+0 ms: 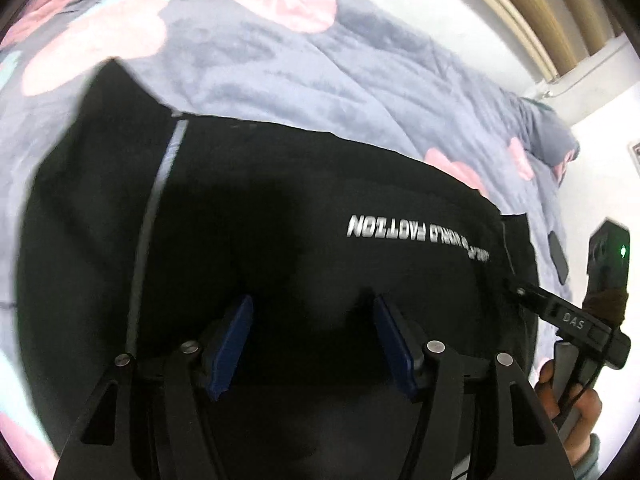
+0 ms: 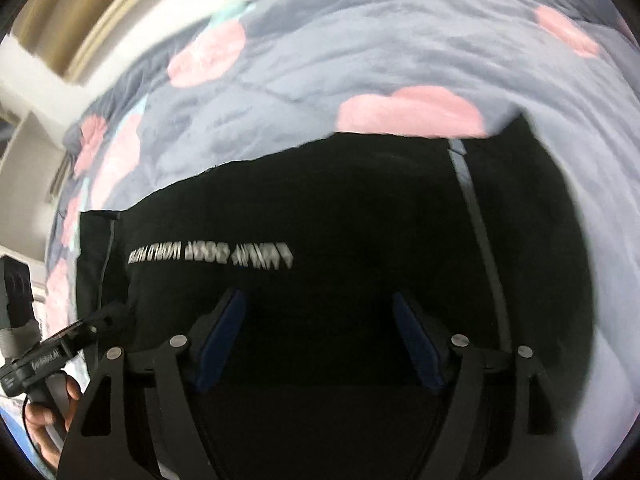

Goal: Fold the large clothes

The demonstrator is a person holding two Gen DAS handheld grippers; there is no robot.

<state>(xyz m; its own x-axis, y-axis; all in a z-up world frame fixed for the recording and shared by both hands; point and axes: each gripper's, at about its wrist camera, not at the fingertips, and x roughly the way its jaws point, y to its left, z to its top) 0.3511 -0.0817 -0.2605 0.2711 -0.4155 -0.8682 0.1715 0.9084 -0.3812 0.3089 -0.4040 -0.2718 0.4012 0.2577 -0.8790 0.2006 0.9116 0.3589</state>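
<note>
A large black garment (image 1: 280,208) lies spread on the bed, with white lettering (image 1: 420,234) across it and a thin grey stripe (image 1: 160,184) down one side. My left gripper (image 1: 312,316) hangs over its near part, blue pads (image 1: 236,344) wide apart and open, with nothing pinched. In the right wrist view the same garment (image 2: 360,208) fills the middle, and my right gripper (image 2: 320,320) stands open above it. The right gripper's finger (image 1: 536,300) reaches the garment's right edge, held by a hand (image 1: 572,404). Whether it touches the cloth I cannot tell.
A grey-blue quilt (image 1: 300,72) with pink blotches covers the bed under and beyond the garment. A small dark flat object (image 1: 558,258) lies on the quilt at the right. A white wall and a wooden frame (image 1: 520,8) run behind the bed.
</note>
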